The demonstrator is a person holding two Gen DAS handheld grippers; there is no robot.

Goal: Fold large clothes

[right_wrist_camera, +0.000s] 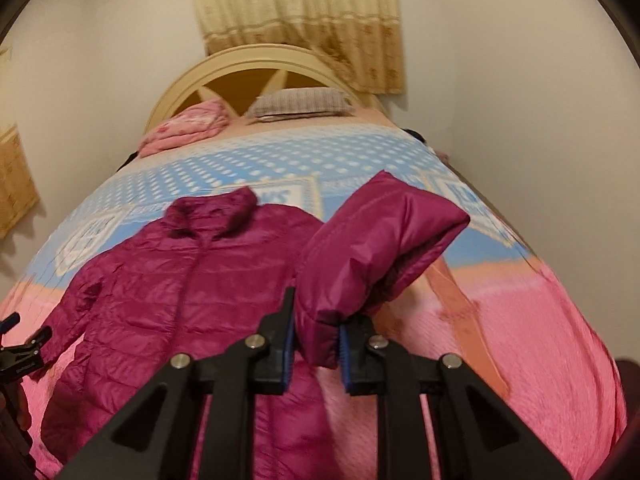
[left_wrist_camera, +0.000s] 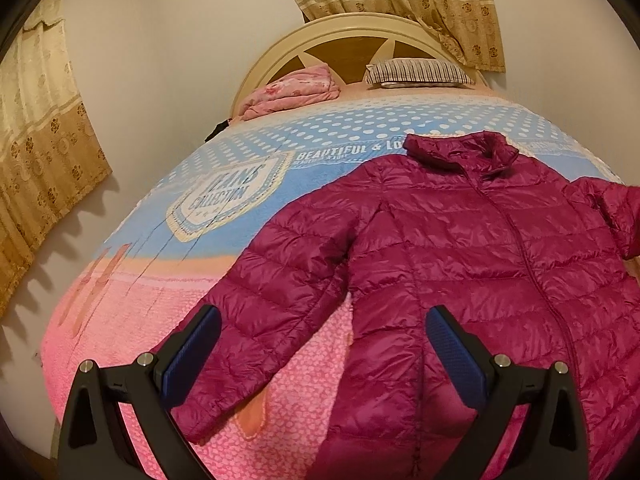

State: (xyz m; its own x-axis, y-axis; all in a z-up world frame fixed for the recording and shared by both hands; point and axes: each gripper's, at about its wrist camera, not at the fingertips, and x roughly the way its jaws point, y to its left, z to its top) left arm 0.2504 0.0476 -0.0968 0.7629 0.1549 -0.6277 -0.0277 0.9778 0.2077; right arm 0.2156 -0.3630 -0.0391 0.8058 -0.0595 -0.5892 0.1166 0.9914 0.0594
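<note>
A magenta quilted puffer jacket [left_wrist_camera: 460,240] lies front up on the bed, zipped, collar toward the headboard. Its left sleeve [left_wrist_camera: 256,308] stretches down toward the bed's foot. My left gripper [left_wrist_camera: 320,344] is open and empty, hovering above that sleeve and the jacket's lower body. In the right wrist view the jacket [right_wrist_camera: 180,280] lies at left. My right gripper [right_wrist_camera: 314,340] is shut on the cuff of the right sleeve [right_wrist_camera: 372,248] and holds it lifted and folded over above the bed.
The bed [left_wrist_camera: 132,312] has a pink and blue printed cover. A folded pink blanket [left_wrist_camera: 292,92] and a striped pillow [left_wrist_camera: 416,72] lie by the cream headboard [left_wrist_camera: 360,28]. Walls and curtains [left_wrist_camera: 36,152] flank the bed. The left gripper shows at the left edge of the right wrist view [right_wrist_camera: 20,348].
</note>
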